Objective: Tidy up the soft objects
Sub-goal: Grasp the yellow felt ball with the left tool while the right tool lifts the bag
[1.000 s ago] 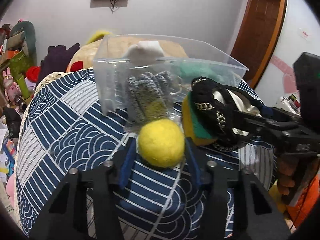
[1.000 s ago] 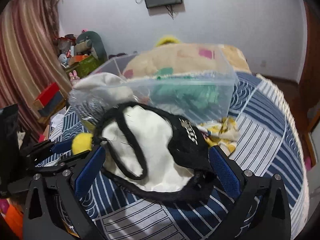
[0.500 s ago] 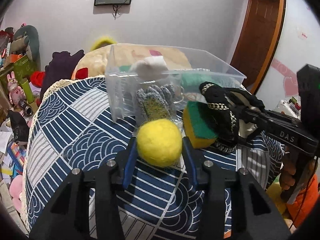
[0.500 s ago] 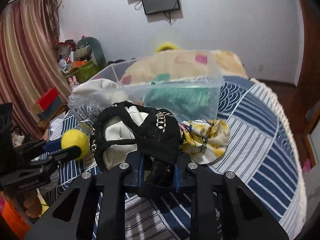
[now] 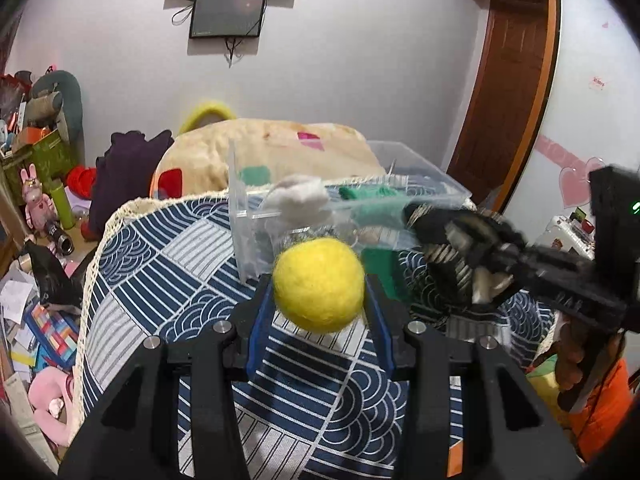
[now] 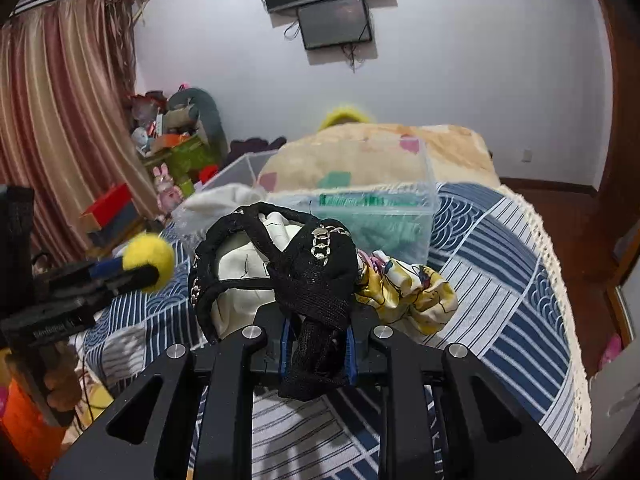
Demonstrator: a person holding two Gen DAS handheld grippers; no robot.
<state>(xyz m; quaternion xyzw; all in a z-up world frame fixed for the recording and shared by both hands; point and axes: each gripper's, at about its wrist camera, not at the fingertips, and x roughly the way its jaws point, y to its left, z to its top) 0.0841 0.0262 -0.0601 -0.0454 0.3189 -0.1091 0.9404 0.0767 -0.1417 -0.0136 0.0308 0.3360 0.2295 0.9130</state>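
Yellow felt ball (image 5: 319, 285) clamped between left gripper (image 5: 319, 300) fingers; black chain-trimmed bag (image 6: 280, 264) pinched between right gripper (image 6: 316, 344) fingers, clear bin (image 6: 372, 208) beyond.

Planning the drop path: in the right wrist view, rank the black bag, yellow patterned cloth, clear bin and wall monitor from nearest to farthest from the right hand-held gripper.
1. black bag, clamped in the right hand-held gripper.
2. yellow patterned cloth, just right.
3. clear bin, behind both.
4. wall monitor, high on the far wall.

Wall screen (image 5: 227, 13); striped curtain (image 6: 60, 128)
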